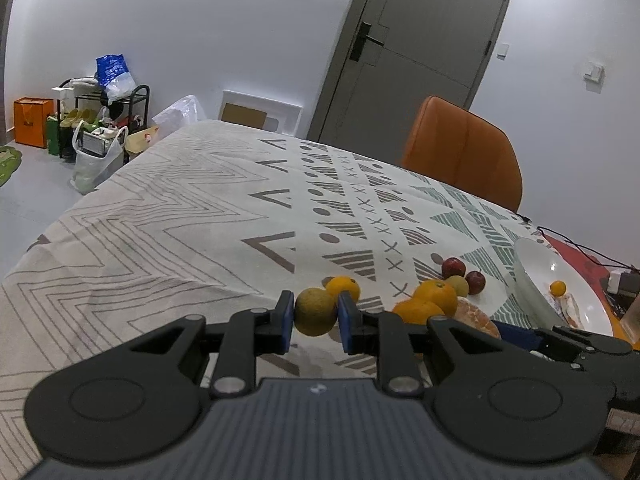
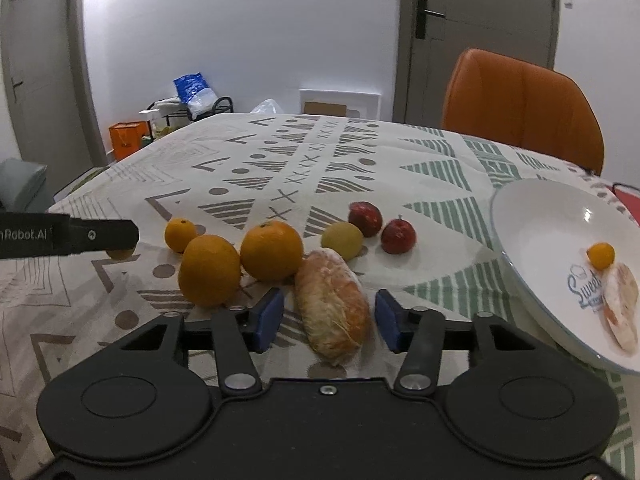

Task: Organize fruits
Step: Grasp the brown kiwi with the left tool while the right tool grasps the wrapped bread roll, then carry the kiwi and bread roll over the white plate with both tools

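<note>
Left tool (image 1: 316, 316): its two blue pads are clamped on a small round green fruit (image 1: 315, 311). The fruit sits between the pads, up off the cloth.
Right tool (image 2: 328, 320): its blue pads stand apart. A peeled orange piece (image 2: 334, 304) lies on the cloth between them. The pads are near its sides but do not press it.
Fruit by the left tool: a small orange (image 1: 343, 287) lies just behind the held green fruit.
Fruit by the right tool: two big oranges (image 2: 210, 276) (image 2: 272, 250) lie just past the left pad, side by side. A small orange (image 2: 181, 234) is behind them, to the left. A yellow-green fruit (image 2: 342, 239) touches the far end of the peeled piece. Two red fruits (image 2: 365, 218) (image 2: 398, 236) lie behind it and to its right.
Plate (image 2: 532, 240): white, to the right of the right tool, near the fruit row. A tiny orange (image 2: 601, 255) and a peeled piece (image 2: 620, 308) lie in it.
Worktop (image 2: 120, 184): covered with a pale cloth with grey and green shapes.
Chair (image 2: 520, 104): orange, at the far right side of the worktop.
Door (image 1: 420, 52): grey, behind the chair.
Floor stuff: bags and a black rack (image 1: 132, 100) by the far wall.
</note>
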